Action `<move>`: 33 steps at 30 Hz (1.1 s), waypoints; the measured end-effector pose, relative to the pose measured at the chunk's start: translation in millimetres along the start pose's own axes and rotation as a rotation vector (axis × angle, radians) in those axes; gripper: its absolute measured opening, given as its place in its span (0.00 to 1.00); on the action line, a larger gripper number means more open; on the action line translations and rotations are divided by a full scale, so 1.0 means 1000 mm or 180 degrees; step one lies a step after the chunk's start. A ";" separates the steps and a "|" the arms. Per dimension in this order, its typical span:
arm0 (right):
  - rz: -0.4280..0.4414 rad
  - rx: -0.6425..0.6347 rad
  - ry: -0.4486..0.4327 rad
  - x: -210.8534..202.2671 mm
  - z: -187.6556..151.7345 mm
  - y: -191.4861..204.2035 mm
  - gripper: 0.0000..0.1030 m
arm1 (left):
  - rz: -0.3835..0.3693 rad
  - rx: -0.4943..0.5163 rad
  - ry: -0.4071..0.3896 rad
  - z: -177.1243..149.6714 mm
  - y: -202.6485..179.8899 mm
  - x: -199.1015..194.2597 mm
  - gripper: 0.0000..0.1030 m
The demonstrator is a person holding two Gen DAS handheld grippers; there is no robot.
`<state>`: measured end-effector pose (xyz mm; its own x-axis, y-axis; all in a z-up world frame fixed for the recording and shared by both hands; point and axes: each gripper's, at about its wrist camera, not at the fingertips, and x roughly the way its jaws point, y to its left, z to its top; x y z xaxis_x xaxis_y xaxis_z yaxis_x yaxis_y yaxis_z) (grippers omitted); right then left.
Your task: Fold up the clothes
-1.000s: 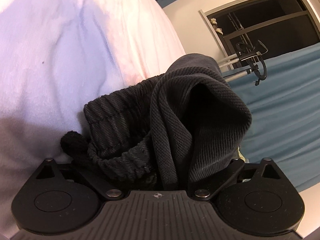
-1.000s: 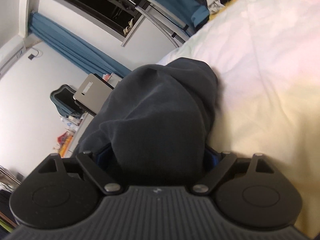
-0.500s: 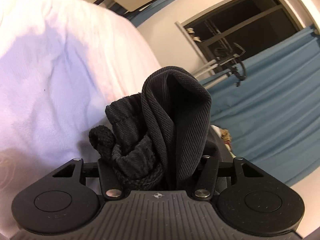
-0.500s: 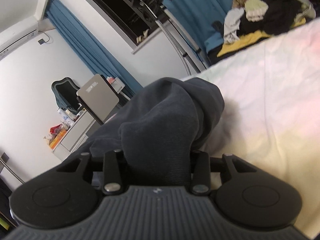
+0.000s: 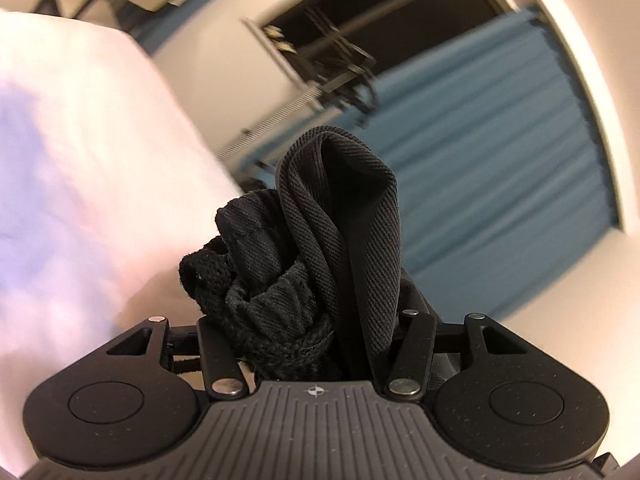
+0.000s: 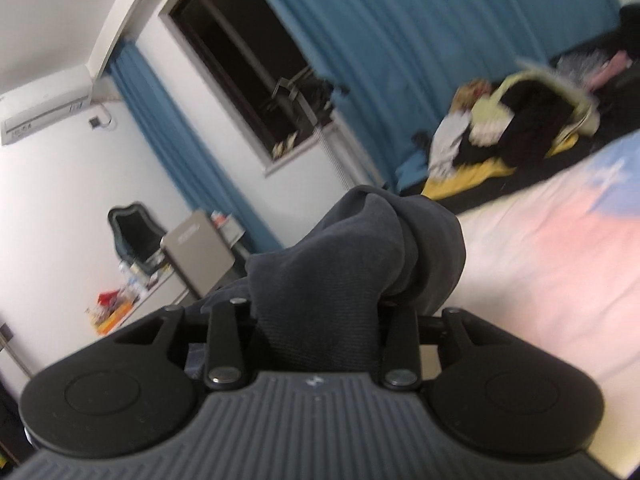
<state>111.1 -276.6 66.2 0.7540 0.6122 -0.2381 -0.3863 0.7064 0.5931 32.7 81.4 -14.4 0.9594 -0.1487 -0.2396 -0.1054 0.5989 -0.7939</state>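
— Blue curtains behind; where's the garment?
— Dark, soft knit garment, bunched above the pale bedsheet's edge. Left gripper and right gripper both clamp thick folds.
— Handling?
— Limp, probably light; grip hems or the ribbed waistband.

R gripper is clamped on a bunched fold of dark grey garment; fabric bulges up betw. the jaws and hides the fingertips. Bed w/ pale pink-white sheet runs along the right, below and behind the cloth. Far end: pile of clothes, yellow, black and white, blurred. Blue curtain behind it, dark window to its left. AC unit on wall upper left. Desk w/ clutter and chair lower left.
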 end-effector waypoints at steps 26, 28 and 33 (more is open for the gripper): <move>-0.1314 0.0308 -0.0904 -0.223 0.121 -0.305 0.38 | -0.0949 0.0800 0.1371 -0.268 -0.222 0.239 0.57; -0.1388 0.0441 -0.0819 -0.214 0.102 -0.335 0.38 | -0.0824 0.0810 0.1525 -0.283 -0.205 0.267 0.57; -0.1526 0.0820 -0.0623 -0.195 0.040 -0.399 0.40 | -0.0617 0.0906 0.1757 -0.313 -0.159 0.292 0.59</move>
<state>139.7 -691.5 -93.1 0.9066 0.1507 -0.3941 0.1460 0.7644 0.6280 247.8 -303.9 -133.2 0.6706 -0.6121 -0.4190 0.2023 0.6944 -0.6906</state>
